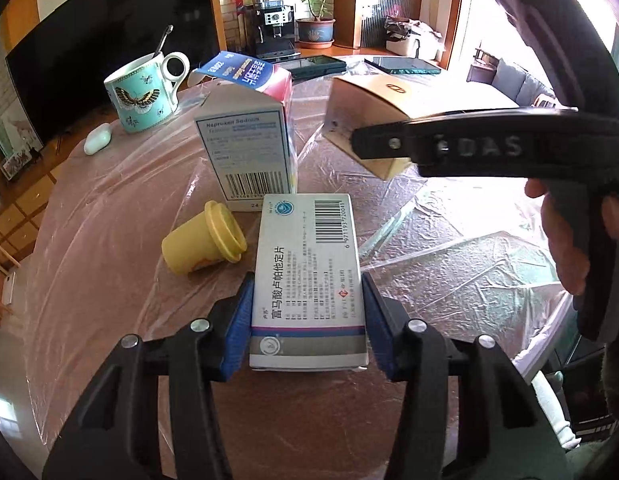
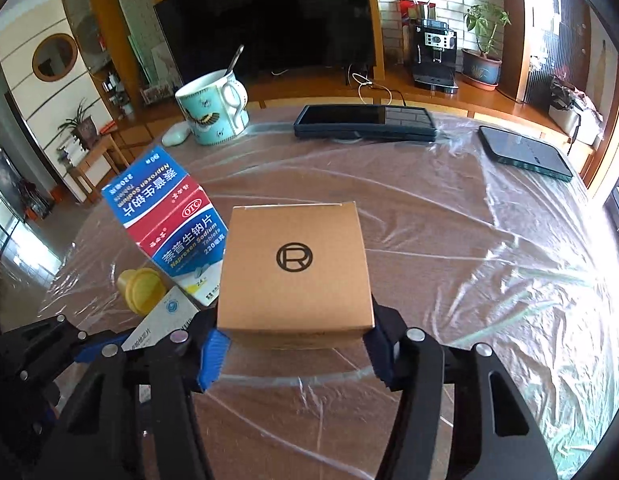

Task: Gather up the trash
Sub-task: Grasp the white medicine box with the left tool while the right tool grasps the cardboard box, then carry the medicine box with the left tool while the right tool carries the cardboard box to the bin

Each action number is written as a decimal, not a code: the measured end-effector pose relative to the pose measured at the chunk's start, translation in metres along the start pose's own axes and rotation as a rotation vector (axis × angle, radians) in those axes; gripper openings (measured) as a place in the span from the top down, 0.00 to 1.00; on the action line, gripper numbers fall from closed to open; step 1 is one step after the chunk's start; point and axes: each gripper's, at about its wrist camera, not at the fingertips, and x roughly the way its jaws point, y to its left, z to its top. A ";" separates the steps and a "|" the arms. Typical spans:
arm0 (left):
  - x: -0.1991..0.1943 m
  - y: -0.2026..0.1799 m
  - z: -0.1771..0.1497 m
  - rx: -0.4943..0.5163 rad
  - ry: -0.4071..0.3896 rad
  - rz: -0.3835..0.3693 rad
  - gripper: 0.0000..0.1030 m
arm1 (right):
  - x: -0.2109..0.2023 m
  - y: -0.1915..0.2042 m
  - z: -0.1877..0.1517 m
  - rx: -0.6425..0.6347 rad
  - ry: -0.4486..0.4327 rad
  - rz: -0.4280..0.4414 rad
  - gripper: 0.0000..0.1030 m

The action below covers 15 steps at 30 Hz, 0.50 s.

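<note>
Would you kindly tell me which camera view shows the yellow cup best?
The left wrist view shows the yellow cup best: it lies on its side, whole and unobstructed, left of the white medicine box. In the right wrist view, that box hides its lower part, leaving only the rim end visible.

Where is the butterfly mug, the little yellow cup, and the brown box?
Turquoise butterfly mug [image 1: 139, 98], left wrist view, painted side.
Small yellow plastic cup [image 1: 197, 246], left wrist view, body.
Brown cardboard box [image 2: 295, 268], right wrist view, top face.

Bright daylight pours in from the right-hand windows [image 1: 485, 32], glaring off the plastic sheet [image 2: 509, 264] on the tabletop; fisheye edges bend and darken, perhaps slightly soft.
</note>
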 end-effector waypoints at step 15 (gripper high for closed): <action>-0.012 0.000 -0.003 -0.034 -0.016 -0.005 0.50 | -0.034 -0.006 -0.027 -0.010 -0.016 0.018 0.44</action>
